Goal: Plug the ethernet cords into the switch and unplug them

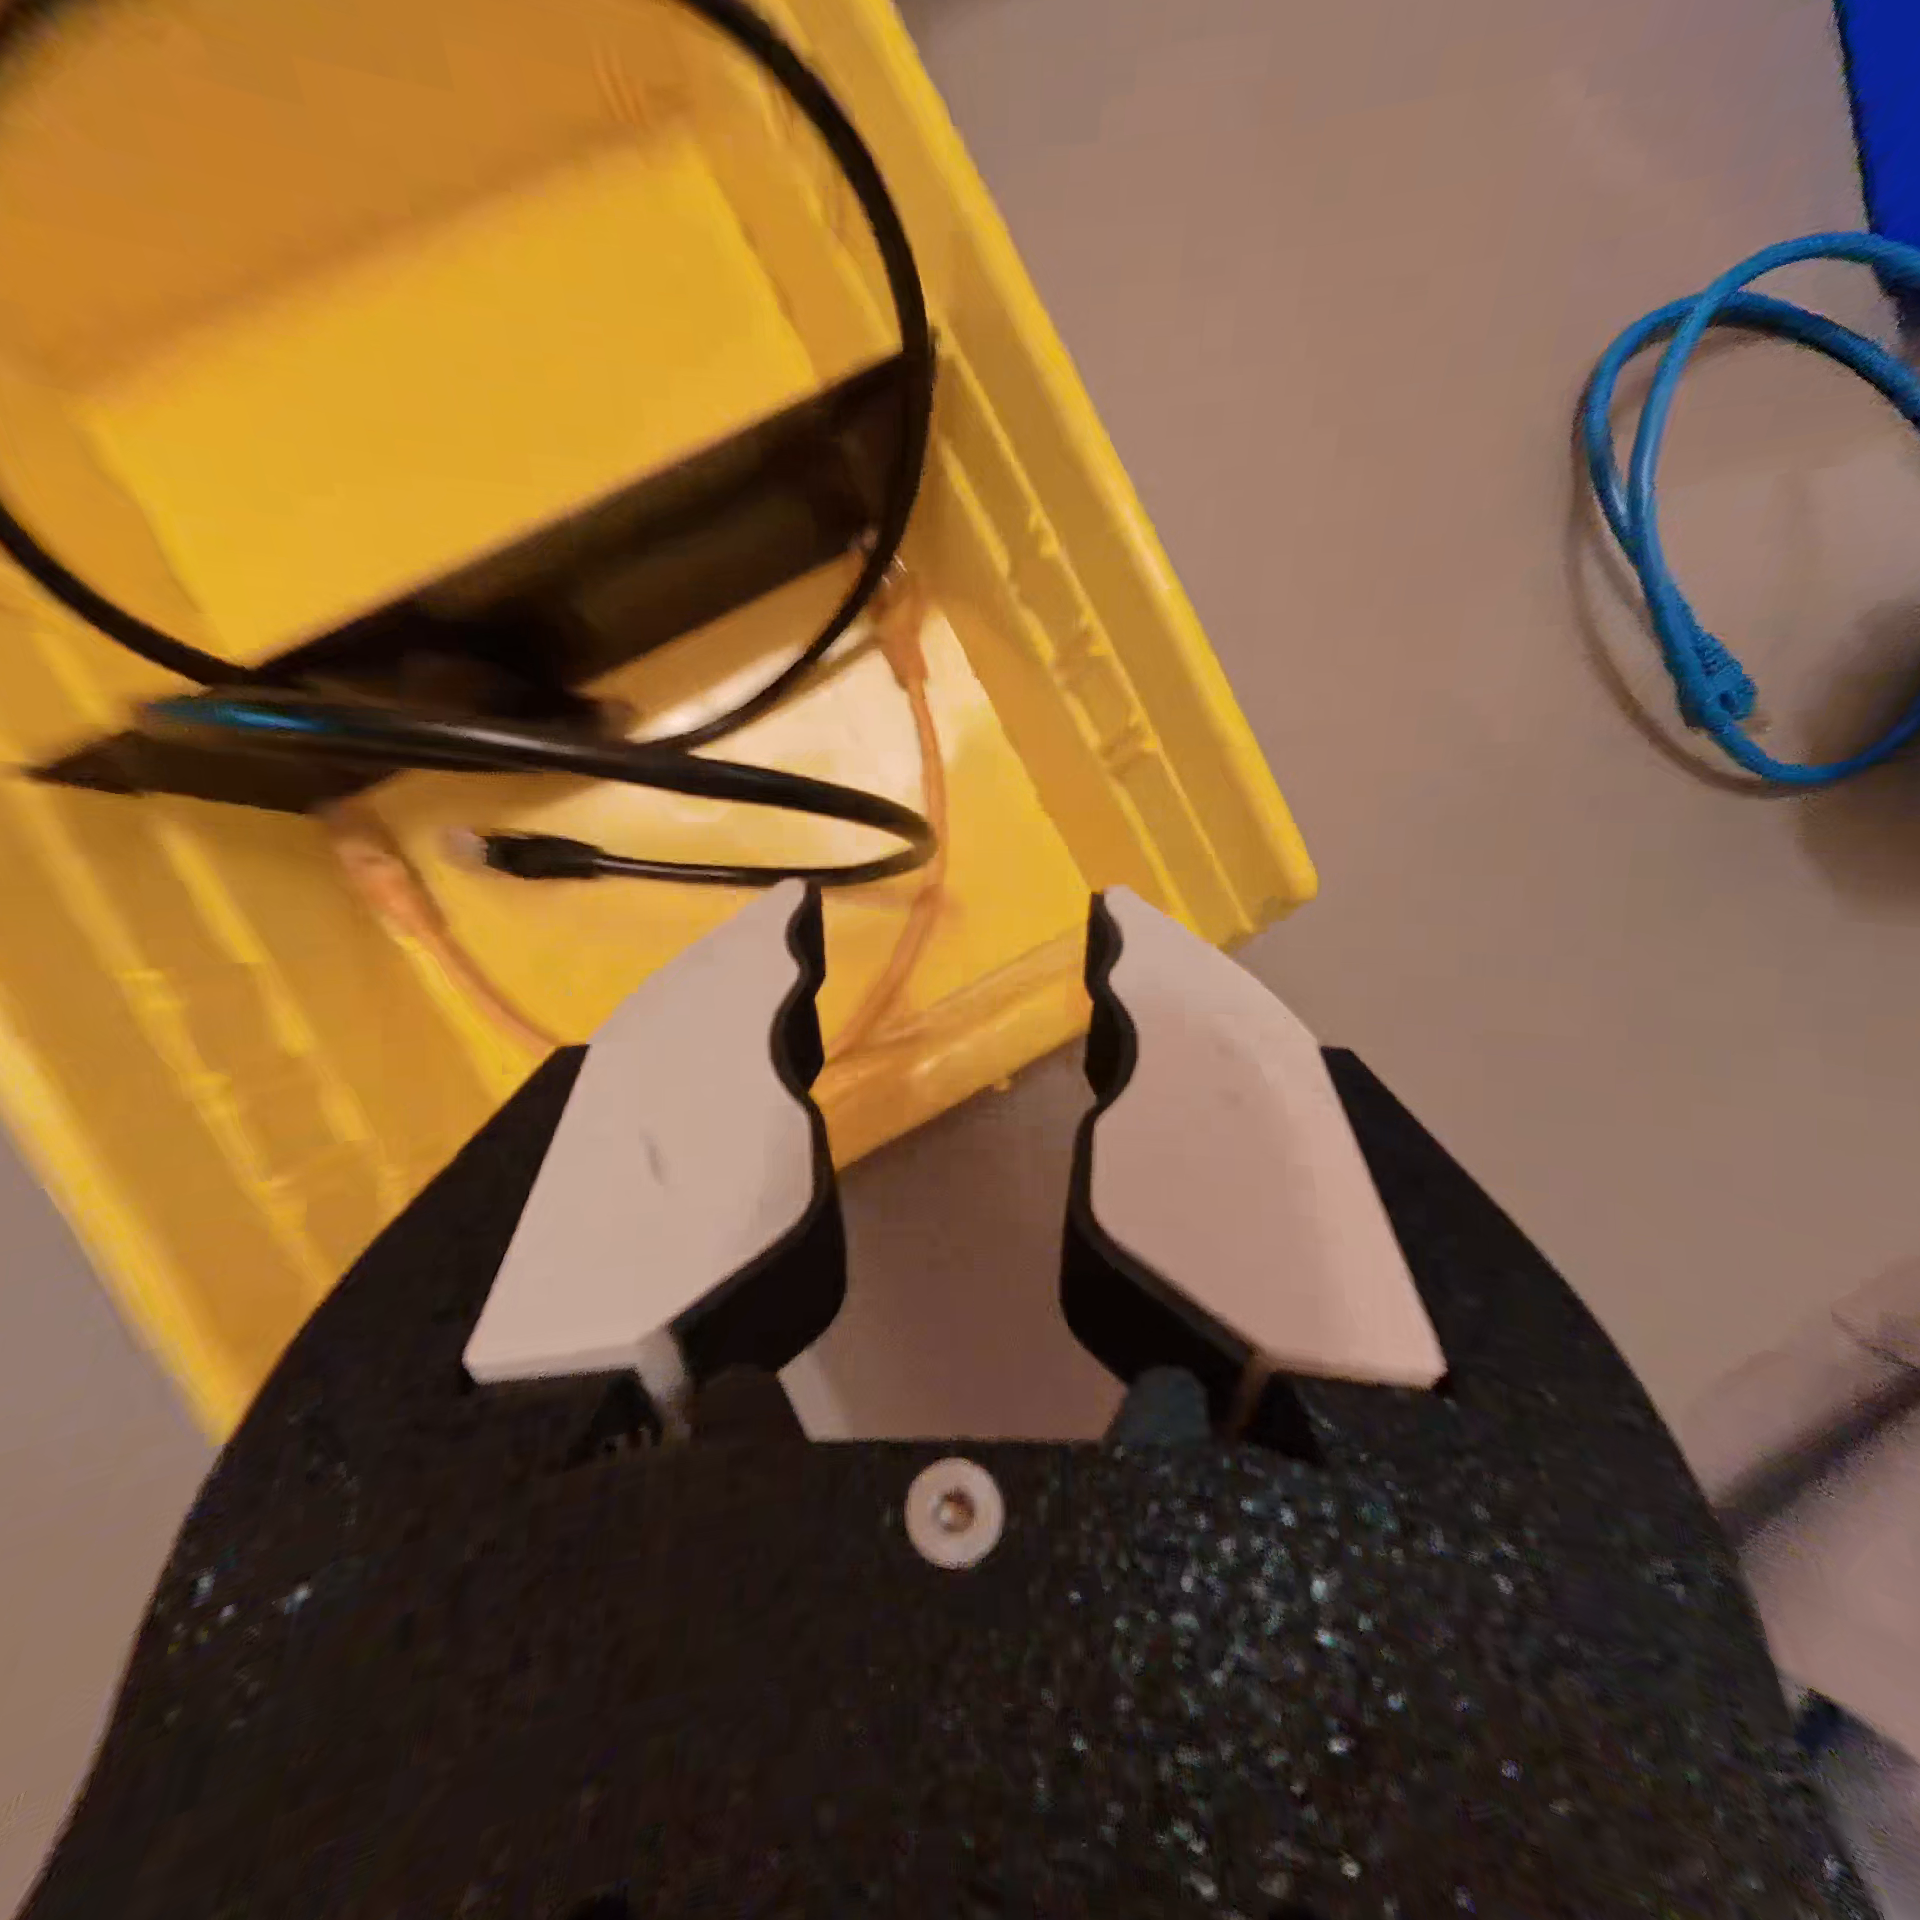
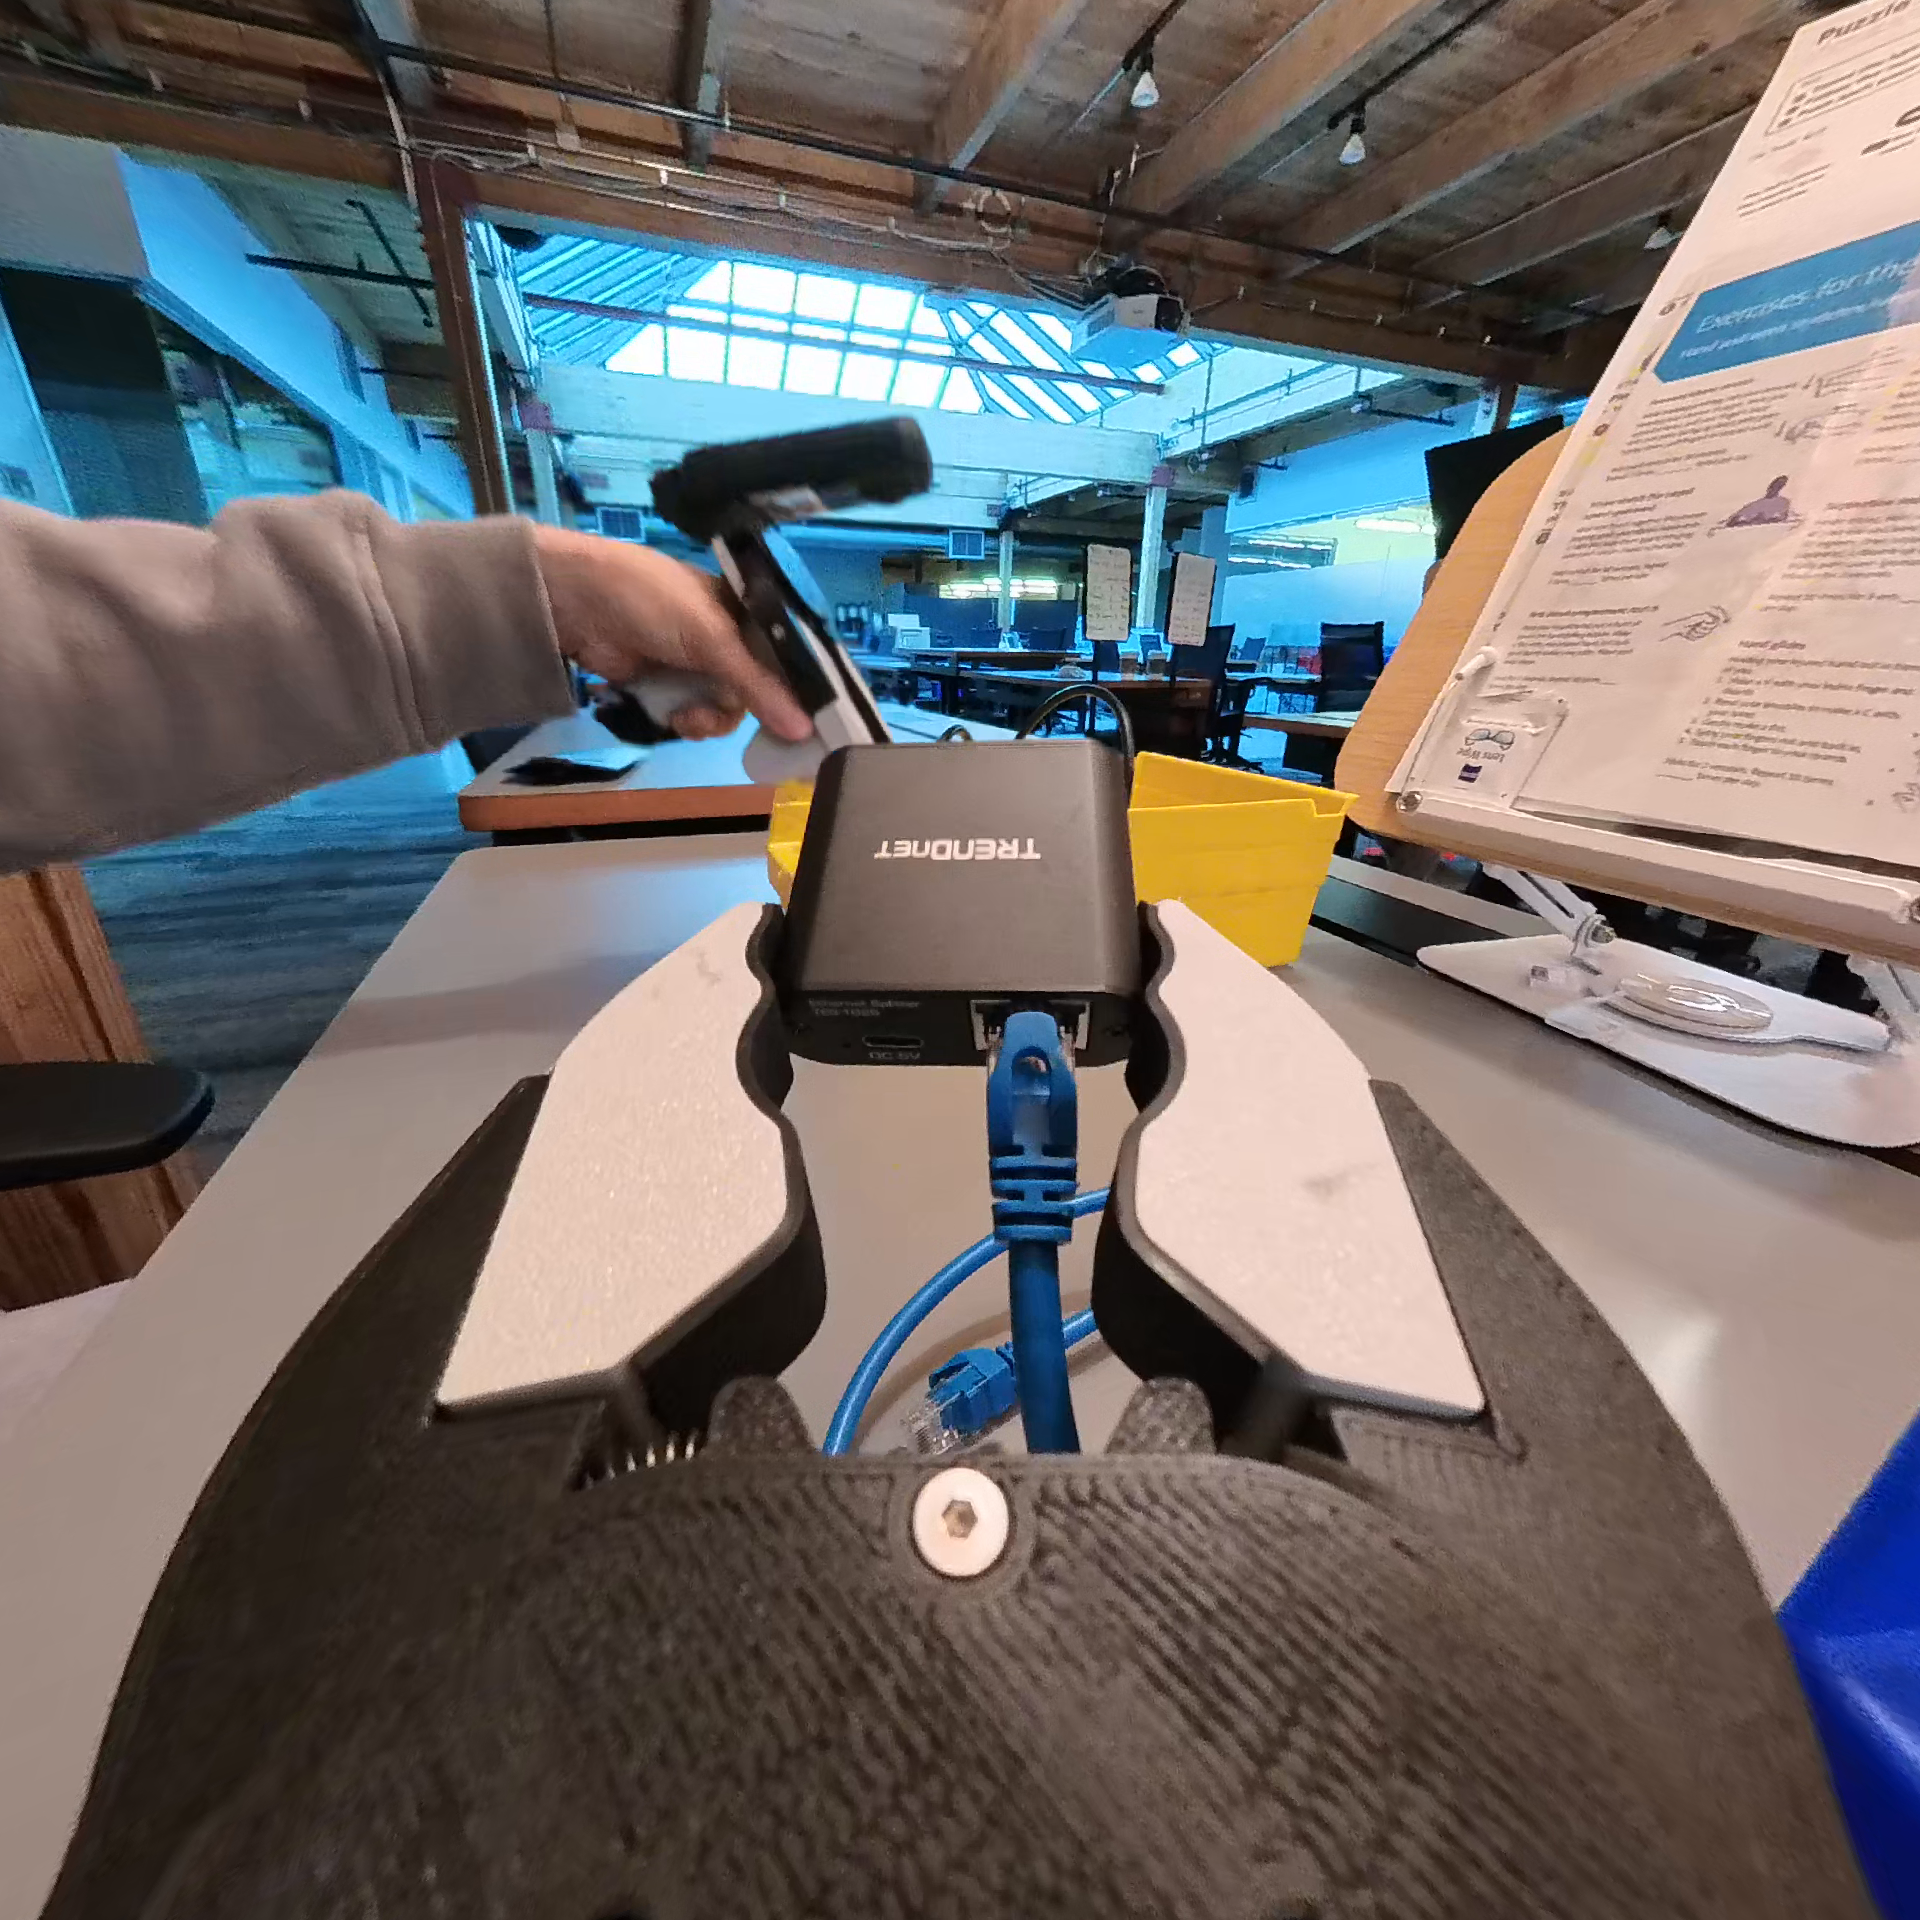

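The right hand-held gripper (image 2: pixel 961 966) grips a black network switch (image 2: pixel 961 883) with a blue ethernet cord (image 2: pixel 1029 1143) plugged in. The left hand-held gripper (image 1: pixel 951 914) hangs open over a yellow bin (image 1: pixel 1091 582).

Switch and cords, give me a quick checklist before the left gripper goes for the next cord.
1. Switch clamped between right gripper fingers: ok.
2. Blue cord seated in a port: ok.
3. Port beside it free: cannot tell.
4. Left gripper open and empty: ok.
5. Yellow cord reachable in the yellow bin: ok, though the black cable crosses it.
6. Left wrist view sharp: not ok, blurred.
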{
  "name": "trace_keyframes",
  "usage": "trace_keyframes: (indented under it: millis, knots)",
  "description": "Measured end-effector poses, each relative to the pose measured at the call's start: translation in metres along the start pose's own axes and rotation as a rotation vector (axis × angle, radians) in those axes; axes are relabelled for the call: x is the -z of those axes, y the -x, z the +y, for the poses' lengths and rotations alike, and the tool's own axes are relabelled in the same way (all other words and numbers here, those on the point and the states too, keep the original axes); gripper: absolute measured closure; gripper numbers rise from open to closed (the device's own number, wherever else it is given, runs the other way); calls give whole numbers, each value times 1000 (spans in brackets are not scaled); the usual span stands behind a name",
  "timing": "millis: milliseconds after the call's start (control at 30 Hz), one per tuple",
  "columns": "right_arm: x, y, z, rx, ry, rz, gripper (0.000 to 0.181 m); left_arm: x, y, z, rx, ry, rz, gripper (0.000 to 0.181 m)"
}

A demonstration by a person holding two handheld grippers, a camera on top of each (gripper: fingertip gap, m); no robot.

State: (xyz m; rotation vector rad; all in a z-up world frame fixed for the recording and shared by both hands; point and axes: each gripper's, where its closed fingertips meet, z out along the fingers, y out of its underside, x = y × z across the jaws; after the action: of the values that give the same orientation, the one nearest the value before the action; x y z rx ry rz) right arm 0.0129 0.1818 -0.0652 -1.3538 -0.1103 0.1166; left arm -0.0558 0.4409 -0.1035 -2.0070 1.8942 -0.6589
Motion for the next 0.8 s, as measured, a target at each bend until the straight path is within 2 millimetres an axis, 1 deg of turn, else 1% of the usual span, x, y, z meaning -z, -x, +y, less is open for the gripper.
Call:
trace_keyframes:
  millis: [33,67,133,200,267,333,400,433,500,633,700,733,767,800]
  knots:
    - [0,1,0,-3,-1,-9,117,-10,-1,0,42,-7,19,134]
    - [0,1,0,-4,-4,-10,117,-17,0,-6,77,-47,20,133]
    - [1,1,-1,0,-8,-12,117,-25,4,-22,153,-139,32,132]
    - [1,2,-1,3,-5,-15,117,-27,7,-42,247,-236,69,131]
    - [0,3,0,6,-1,-25,117,-27,15,-62,334,-331,78,129]
    - [-1,4,1,10,4,-28,117,-30,26,-76,423,-373,63,126]
    - [-1,5,1,16,10,-32,117,-35,35,-89,477,-407,47,124]
    - [-1,6,2,20,12,-33,117,-39,38,-94,502,-413,38,123]
    - [-2,7,2,27,17,-37,117,-49,38,-103,544,-412,58,121]
    - [-2,8,3,37,22,-42,117,-75,36,-106,641,-347,106,122]
    - [-2,9,3,37,22,-47,117,-78,39,-111,640,-364,90,133]
    - [-2,9,3,37,21,-46,117,-78,38,-112,629,-363,87,142]
    - [-2,8,2,35,18,-44,117,-78,37,-112,613,-359,88,153]
    - [-2,8,2,33,16,-44,117,-77,36,-111,594,-360,79,170]
